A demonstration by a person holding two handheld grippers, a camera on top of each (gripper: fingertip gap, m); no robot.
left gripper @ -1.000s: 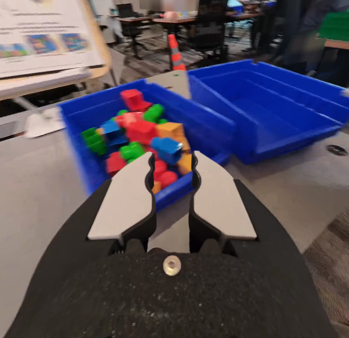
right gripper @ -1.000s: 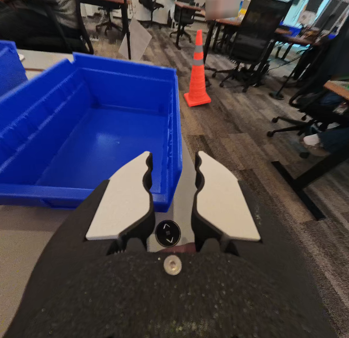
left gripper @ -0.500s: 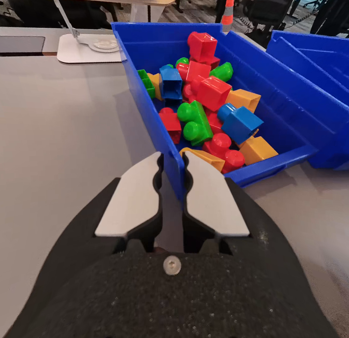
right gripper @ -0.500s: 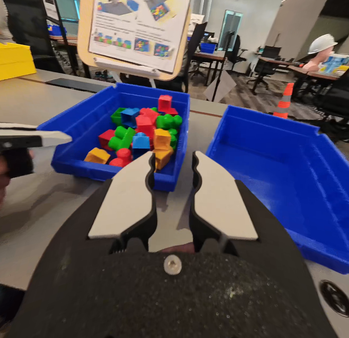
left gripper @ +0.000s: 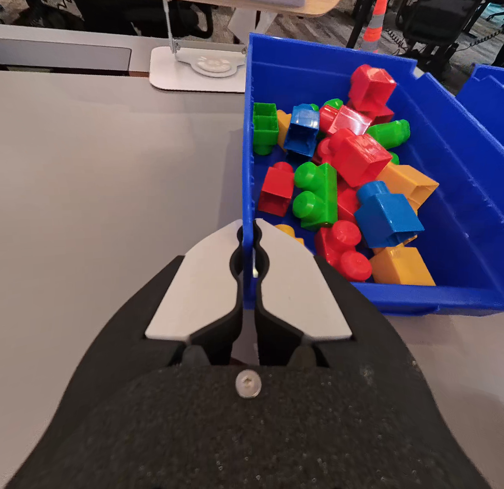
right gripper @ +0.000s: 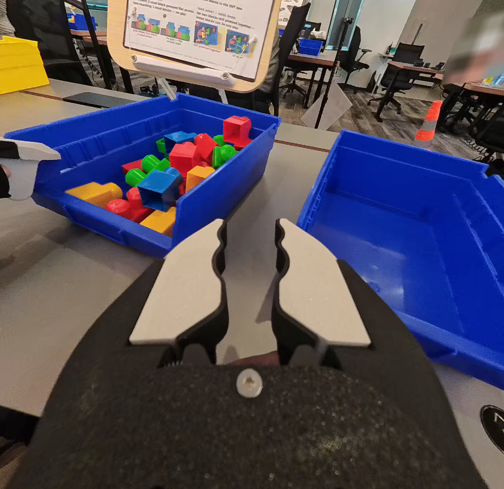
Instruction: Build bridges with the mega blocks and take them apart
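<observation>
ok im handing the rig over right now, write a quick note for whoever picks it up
Left claw: shut on the near-left side wall of the blue plastic bin of blocks, pinching the wall only, no block.
Right claw: open, empty, over the grey table between the two bins.
Mega blocks: all loose in a pile in the left bin.
Second blue plastic bin: to the right, empty.
Done: nothing built.
Left: pick blocks, build bridges, take them apart.

Blue bins (left gripper: 450, 137); red, green, blue, orange-yellow blocks (left gripper: 360, 156); grey table (left gripper: 109, 175); orange/grey-striped cone (right gripper: 428, 126).
</observation>
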